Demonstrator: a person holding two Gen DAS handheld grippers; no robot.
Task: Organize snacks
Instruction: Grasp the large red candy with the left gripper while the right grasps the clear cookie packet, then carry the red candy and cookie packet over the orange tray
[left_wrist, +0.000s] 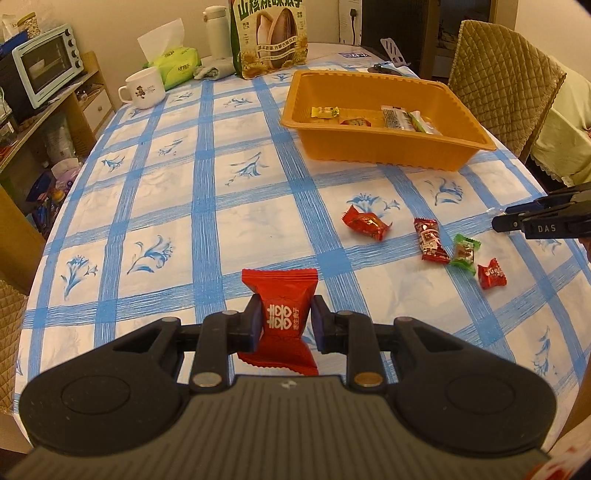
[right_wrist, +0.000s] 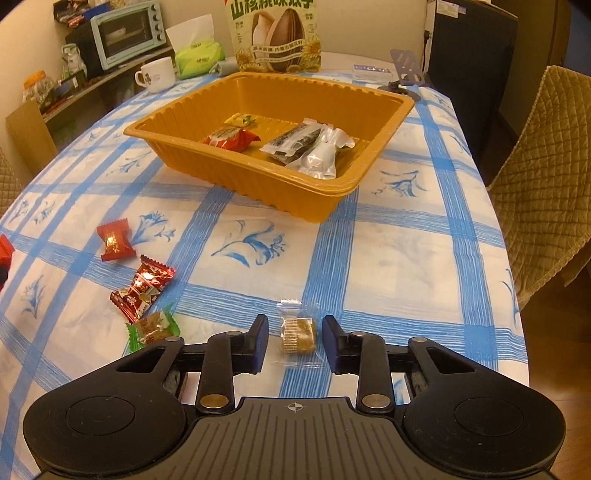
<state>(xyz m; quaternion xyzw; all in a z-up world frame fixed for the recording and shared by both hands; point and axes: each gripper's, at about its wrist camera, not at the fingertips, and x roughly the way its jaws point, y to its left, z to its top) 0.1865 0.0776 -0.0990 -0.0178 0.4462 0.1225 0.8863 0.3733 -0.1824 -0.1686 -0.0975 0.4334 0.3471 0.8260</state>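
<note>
My left gripper is shut on a red snack packet with white characters, held above the tablecloth. My right gripper is open, its fingers either side of a clear-wrapped brown candy lying on the table; it also shows in the left wrist view. The orange tray holds several wrapped snacks and shows in the left wrist view. Loose on the cloth lie a red candy, a dark red bar, a green candy and a small red candy.
A sunflower seed bag, tissue pack, white mug and thermos stand at the table's far end. A toaster oven sits on a shelf at left. Quilted chairs flank the table's right side.
</note>
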